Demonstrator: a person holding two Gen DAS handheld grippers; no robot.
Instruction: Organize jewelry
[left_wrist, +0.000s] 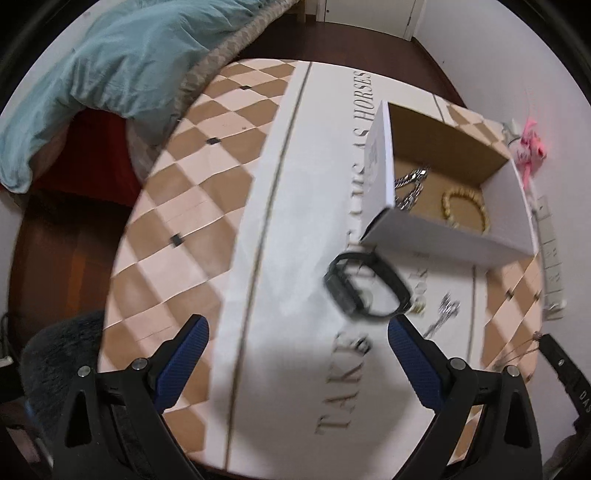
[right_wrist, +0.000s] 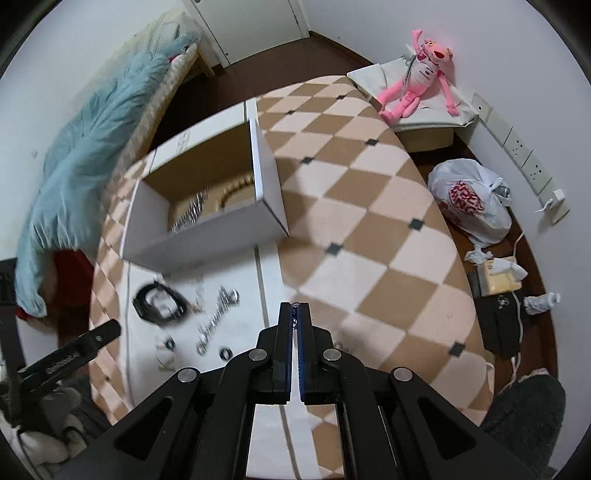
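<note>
A white box (left_wrist: 443, 240) (right_wrist: 207, 229) stands open on the round checkered table (left_wrist: 177, 206) (right_wrist: 369, 221). Inside lie a silver chain (left_wrist: 410, 184) and a gold bead bracelet (left_wrist: 465, 206). A black watch (left_wrist: 365, 286) (right_wrist: 159, 302) lies in front of the box, with a silver bracelet (right_wrist: 218, 317) and small rings (right_wrist: 225, 352) beside it. My left gripper (left_wrist: 299, 328) hovers open just short of the watch, holding nothing. My right gripper (right_wrist: 295, 308) is shut, a silvery glint between its tips. In the left wrist view, thin strands (left_wrist: 517, 354) hang from its tip.
A blue blanket (left_wrist: 129, 55) (right_wrist: 92, 147) lies on a bed to the left of the table. A pink plush toy (right_wrist: 417, 81), a white plastic bag (right_wrist: 469, 199) and clutter sit on the floor to the right. Wall sockets (right_wrist: 524, 162) line the wall.
</note>
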